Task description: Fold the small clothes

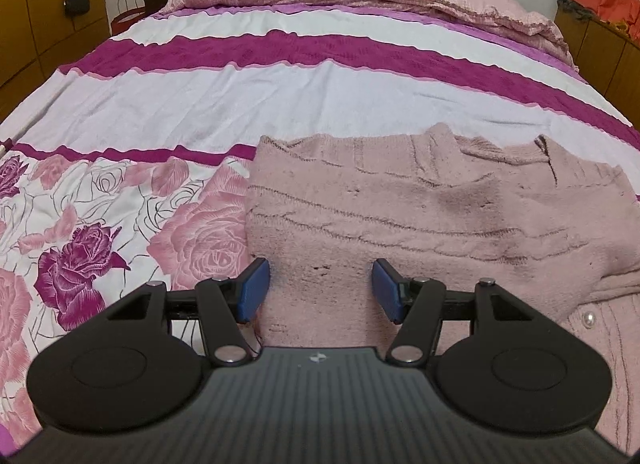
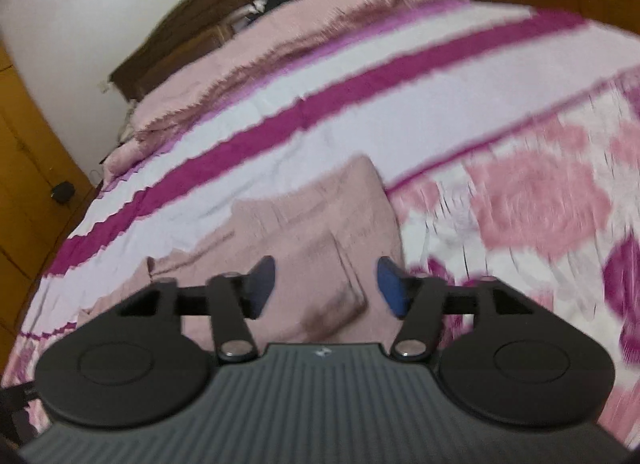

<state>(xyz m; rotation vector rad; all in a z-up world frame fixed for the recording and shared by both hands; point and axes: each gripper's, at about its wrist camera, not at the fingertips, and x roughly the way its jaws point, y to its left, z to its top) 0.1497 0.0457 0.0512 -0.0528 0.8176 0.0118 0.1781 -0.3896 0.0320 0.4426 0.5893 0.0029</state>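
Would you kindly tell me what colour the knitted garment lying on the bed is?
The knitted cardigan is dusty pink; the sharp left wrist view shows it best.

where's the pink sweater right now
The pink sweater lies on the floral bedspread, lower right in the left wrist view, just ahead of the open left tongs.

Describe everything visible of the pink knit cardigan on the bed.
The pink knit cardigan is fuzzy, cable-patterned wool-like knit with a ribbed collar and pearl-like buttons. It lies flat and partly folded on the floral and striped bedspread. Neither open gripper grips it; whether their pads brush it cannot be told.
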